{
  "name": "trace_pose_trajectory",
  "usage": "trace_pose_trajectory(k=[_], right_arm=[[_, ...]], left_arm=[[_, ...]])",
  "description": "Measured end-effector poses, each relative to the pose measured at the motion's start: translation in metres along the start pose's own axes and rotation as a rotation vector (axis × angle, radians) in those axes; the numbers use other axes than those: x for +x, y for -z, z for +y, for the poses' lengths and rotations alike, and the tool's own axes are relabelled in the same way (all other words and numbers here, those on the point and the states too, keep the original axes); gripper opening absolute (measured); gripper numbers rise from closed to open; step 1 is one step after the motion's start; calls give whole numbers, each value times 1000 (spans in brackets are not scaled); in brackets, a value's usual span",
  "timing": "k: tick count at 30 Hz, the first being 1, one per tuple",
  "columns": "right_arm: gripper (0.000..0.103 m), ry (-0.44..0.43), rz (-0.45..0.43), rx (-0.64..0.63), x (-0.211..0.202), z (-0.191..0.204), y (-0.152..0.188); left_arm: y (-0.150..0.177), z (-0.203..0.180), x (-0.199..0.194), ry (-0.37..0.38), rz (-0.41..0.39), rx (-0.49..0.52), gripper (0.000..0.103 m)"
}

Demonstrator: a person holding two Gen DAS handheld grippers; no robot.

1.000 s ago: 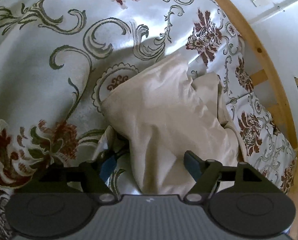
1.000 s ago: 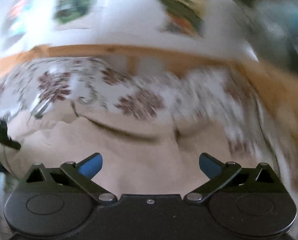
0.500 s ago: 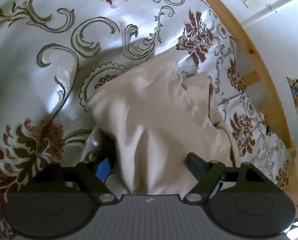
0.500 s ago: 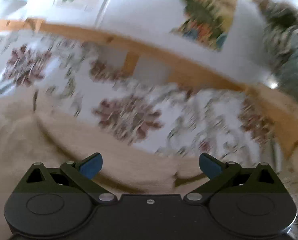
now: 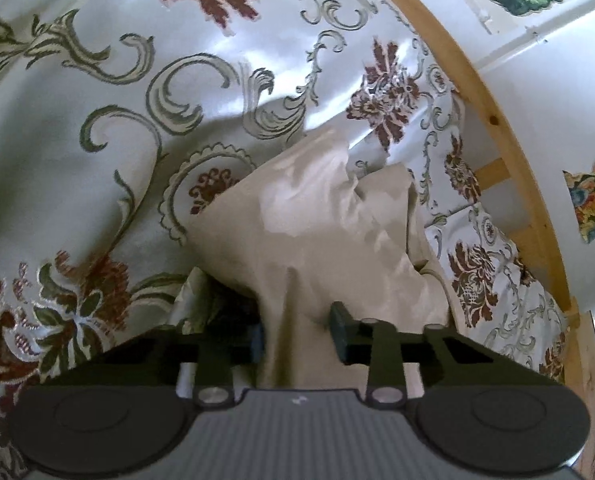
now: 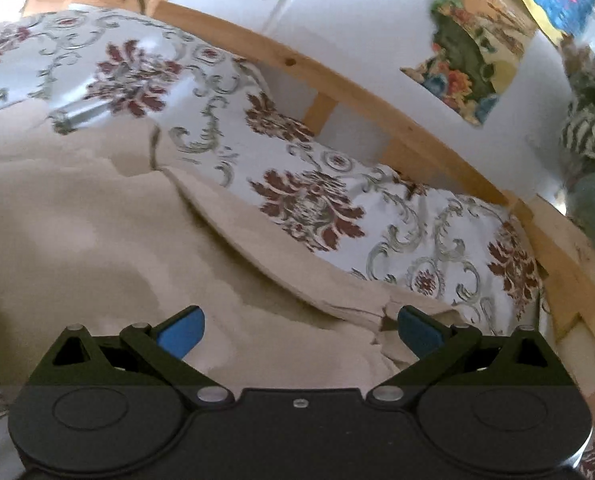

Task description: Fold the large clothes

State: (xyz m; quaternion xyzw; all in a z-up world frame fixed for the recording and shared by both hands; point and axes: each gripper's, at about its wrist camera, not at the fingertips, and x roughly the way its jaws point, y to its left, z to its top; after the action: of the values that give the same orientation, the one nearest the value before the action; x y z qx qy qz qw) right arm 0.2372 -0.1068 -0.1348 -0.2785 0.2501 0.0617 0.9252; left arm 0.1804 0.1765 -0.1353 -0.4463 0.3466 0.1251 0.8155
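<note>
A large beige garment (image 5: 317,236) lies crumpled on a floral bedspread (image 5: 97,120). My left gripper (image 5: 297,338) has its jaws closed in on a bunched fold of the garment, which fills the gap between them. In the right wrist view the same beige garment (image 6: 97,240) spreads across the bed, with a folded edge running diagonally. My right gripper (image 6: 299,330) is open and empty, low over the cloth, with its right fingertip near the garment's edge.
A wooden bed rail (image 6: 357,92) runs along the far side against a white wall with colourful pictures (image 6: 469,52). The rail also shows in the left wrist view (image 5: 477,92). A striped and teal soft object (image 6: 589,148) sits at the far right.
My left gripper's jaws have closed from wide open onto the garment fold. My right gripper has swung across the bed and come to rest low over the garment's edge, still open.
</note>
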Motion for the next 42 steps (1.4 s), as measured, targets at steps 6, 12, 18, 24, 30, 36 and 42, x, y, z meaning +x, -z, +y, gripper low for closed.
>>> trace_pose_trajectory(k=[6,12,18,24,30,36,42], right_arm=[[102,-17,3,179,25,2,26],[102,-17,16,157,24,2,25],[102,-88,10,547,-36,-110,-11],[102,-213,-100,757,-90,-193,34],[102,-558,-70,1301,-61,-239,106],[102,-818,95,1578,-17,-233,139],[95,-780,200,1537,-6,-230,137]], left_arm=[[4,-20,-5,-8,-39,150,6],[32,-75,-41,140,-200,517,2],[49,-133,-59,247,-197,742,1],[95,-196,-53,258,-169,999,1],[180,-237,-36,284,-94,1288,1],[247,-218,-15,322,51,1438,1],[271,-195,-17,351,59,1539,1]])
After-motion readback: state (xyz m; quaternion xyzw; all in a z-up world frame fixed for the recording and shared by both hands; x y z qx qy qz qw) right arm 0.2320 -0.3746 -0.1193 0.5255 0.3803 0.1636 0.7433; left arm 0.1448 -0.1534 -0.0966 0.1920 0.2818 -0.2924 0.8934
